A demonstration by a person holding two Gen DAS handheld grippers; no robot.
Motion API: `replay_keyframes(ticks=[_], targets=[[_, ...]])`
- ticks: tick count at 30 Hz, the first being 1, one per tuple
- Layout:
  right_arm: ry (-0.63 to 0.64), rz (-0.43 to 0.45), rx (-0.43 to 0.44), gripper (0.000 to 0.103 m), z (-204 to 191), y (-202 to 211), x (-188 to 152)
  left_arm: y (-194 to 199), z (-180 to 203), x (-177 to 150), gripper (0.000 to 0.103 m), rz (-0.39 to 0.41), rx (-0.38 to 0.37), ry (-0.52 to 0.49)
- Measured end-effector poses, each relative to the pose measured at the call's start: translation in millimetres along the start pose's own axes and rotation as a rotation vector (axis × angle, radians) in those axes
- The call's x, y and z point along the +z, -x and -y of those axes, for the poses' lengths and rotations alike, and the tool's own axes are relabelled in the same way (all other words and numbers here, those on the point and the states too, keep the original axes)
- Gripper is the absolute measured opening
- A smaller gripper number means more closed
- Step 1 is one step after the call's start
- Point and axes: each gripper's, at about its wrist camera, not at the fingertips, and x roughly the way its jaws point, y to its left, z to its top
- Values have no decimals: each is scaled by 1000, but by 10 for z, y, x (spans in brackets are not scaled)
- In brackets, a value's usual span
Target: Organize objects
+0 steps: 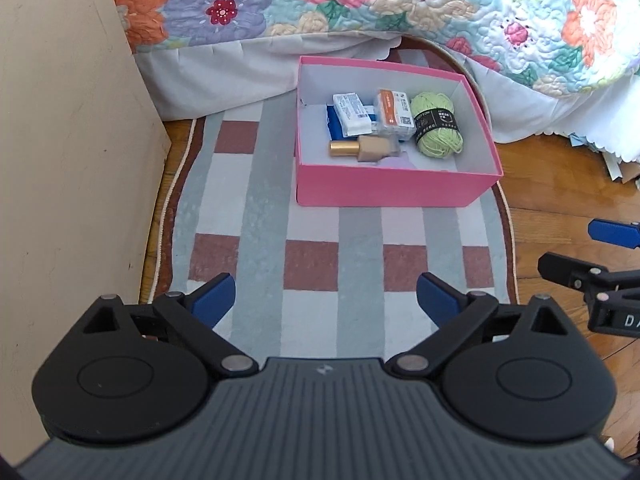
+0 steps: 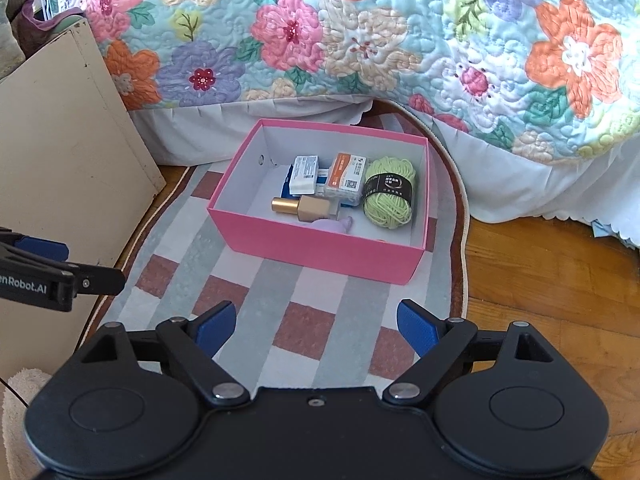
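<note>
Looks basically done to me: the pink box sits mid-frame on the striped rug with the green yarn, gold-capped bottle and small packets already inside. Left gripper and right gripper both hang wide open, holding nothing, with no loose items visible on the rug.

Left gripper reads "enRobot.AI" (cut off); yarn band perhaps "COTTON".

— Pink box: open-topped, white inside, upright.
— Contents?
— Green yarn ball with black band at the box's right wall. Gold-capped bottle on its side near the front wall. Orange-labelled packet and white packet toward the back wall.
</note>
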Motion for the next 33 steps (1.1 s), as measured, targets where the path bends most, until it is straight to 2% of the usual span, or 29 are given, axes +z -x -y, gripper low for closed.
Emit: replay_keyframes(ticks=[11,16,23,33], targets=[[-35,-35,-24,90,9,-72,-46,29,-3,-36,98,-3,9,0],[-51,-60,-42,90,15,-90,-54,21,38,-71,98,-5,40,-46],[-56,-76,-41,90,-11,-83,-80,-10,-21,-100,98,-11,32,-24],[-62,-59,-63,90,-4,-40,-109,-37,-31,-122,98,-23,33,-33]])
